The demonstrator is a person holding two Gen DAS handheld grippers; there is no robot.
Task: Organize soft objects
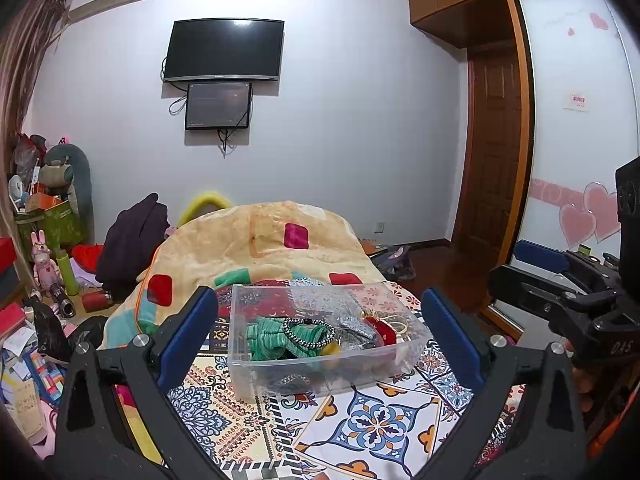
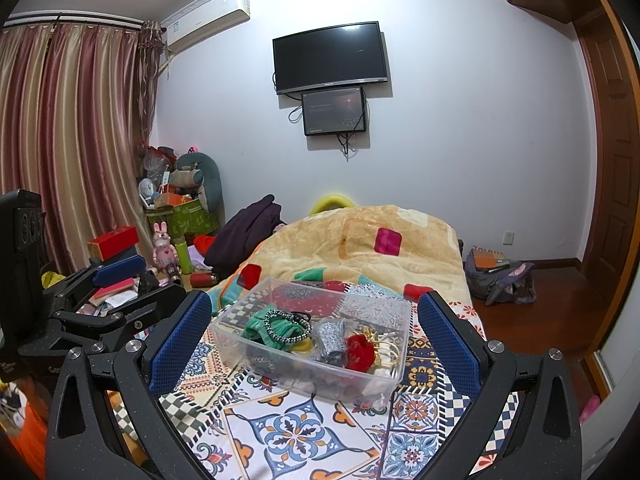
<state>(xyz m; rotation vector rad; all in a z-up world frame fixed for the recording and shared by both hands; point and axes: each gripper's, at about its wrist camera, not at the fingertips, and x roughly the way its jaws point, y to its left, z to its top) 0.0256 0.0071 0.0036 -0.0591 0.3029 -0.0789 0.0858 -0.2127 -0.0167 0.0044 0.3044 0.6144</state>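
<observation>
A clear plastic box is seen at centre frame in both views, resting on the patterned bed cover. Soft items are piled inside it: a green knitted piece with a black-and-white braided band lying on it, a silver glitter pouch beside that, and a red fabric piece toward the right end. Gold rings are visible at the box's right end, details too small to tell. Left hand-held gripper: released, blue pads spread wide, box framed between them, nothing grasped. Right hand-held gripper: likewise released, pads apart either side of the box, no contact. A folded beige blanket is heaped behind the box. A wall TV is mounted in the upper centre.
</observation>
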